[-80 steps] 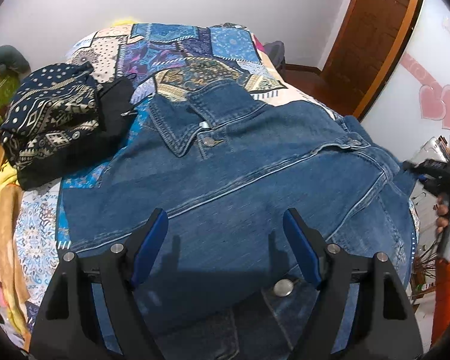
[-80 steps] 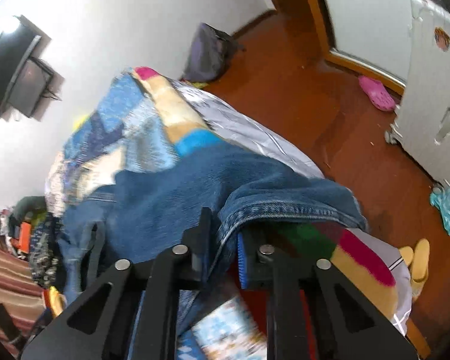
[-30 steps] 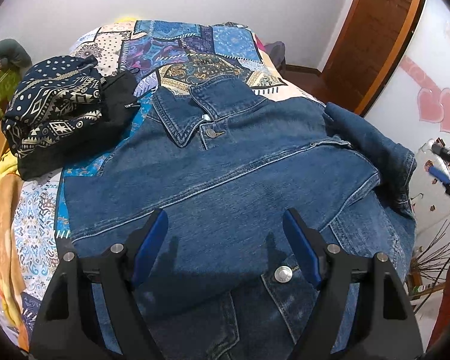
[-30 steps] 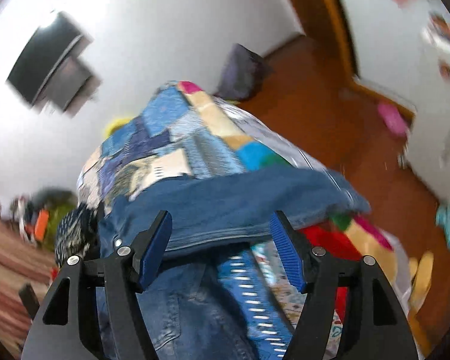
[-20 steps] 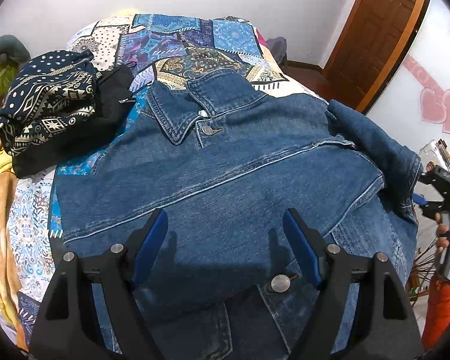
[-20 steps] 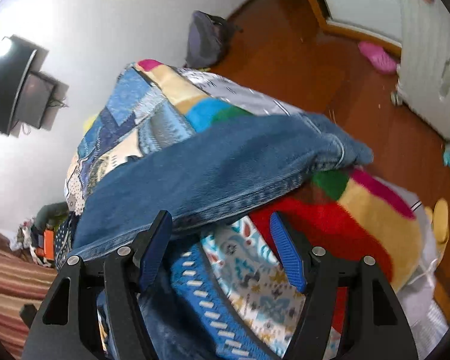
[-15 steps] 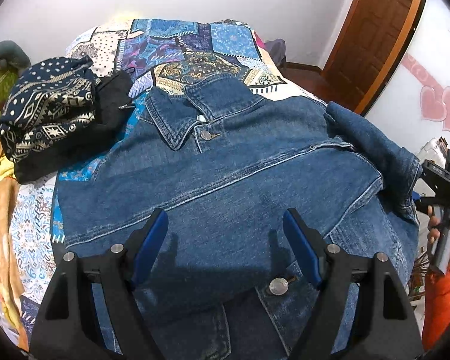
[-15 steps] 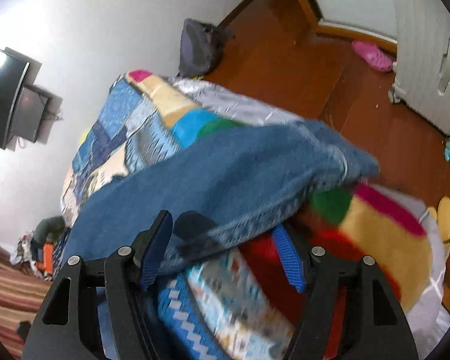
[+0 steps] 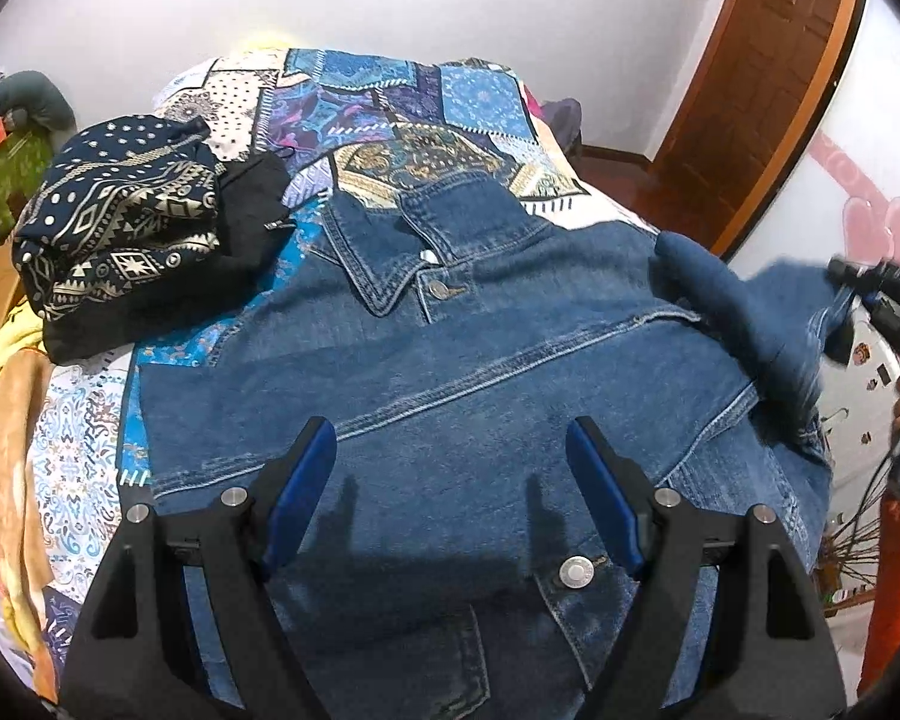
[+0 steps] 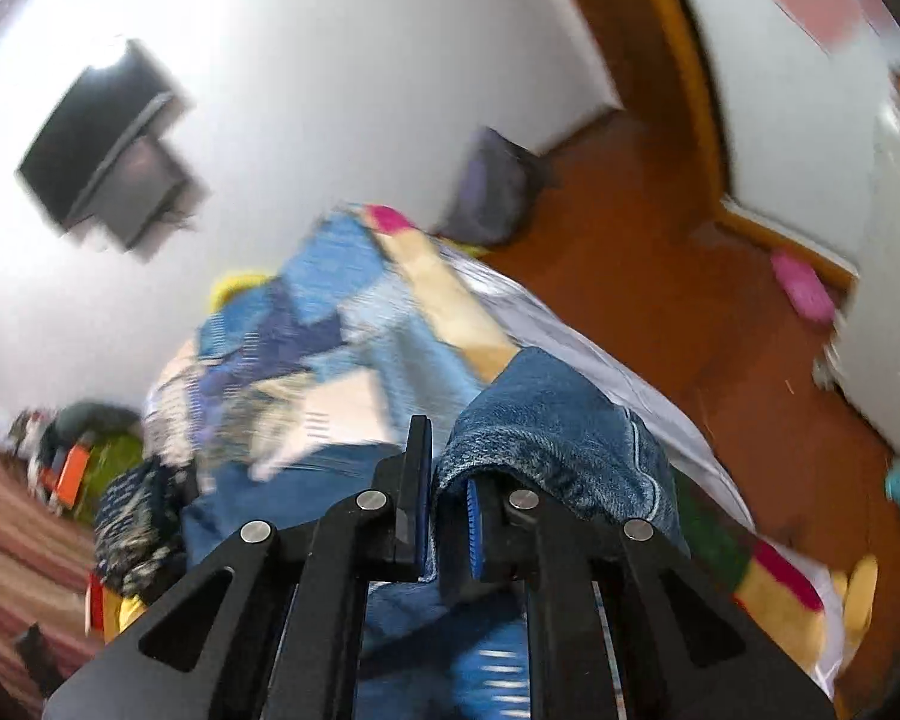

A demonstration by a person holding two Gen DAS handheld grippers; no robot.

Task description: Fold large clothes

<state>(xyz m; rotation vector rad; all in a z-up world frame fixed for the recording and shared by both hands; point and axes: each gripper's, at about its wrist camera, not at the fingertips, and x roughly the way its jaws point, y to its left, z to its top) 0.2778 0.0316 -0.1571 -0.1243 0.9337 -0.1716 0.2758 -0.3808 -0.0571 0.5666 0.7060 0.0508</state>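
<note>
A blue denim jacket (image 9: 450,372) lies spread face up on the bed, collar toward the far wall. My left gripper (image 9: 450,480) hovers open above its lower front, nothing between the blue pads. Its right sleeve (image 9: 744,312) is lifted off the bed's right edge. In the right wrist view my right gripper (image 10: 447,510) is shut on that sleeve's cuff (image 10: 552,420), the denim bunched over the right finger. From the left wrist view the right gripper (image 9: 876,294) shows at the far right, pinching the sleeve end.
A folded navy patterned cloth (image 9: 120,228) on a black garment (image 9: 246,222) sits at the bed's left. A patchwork quilt (image 9: 414,102) covers the bed. A wooden door (image 9: 774,90), wooden floor (image 10: 660,276), a dark bag (image 10: 498,192) and a wall television (image 10: 108,150) surround it.
My right gripper closed on the sleeve cuff and lifted it off the bed's edge. The left gripper stayed open over the jacket.
</note>
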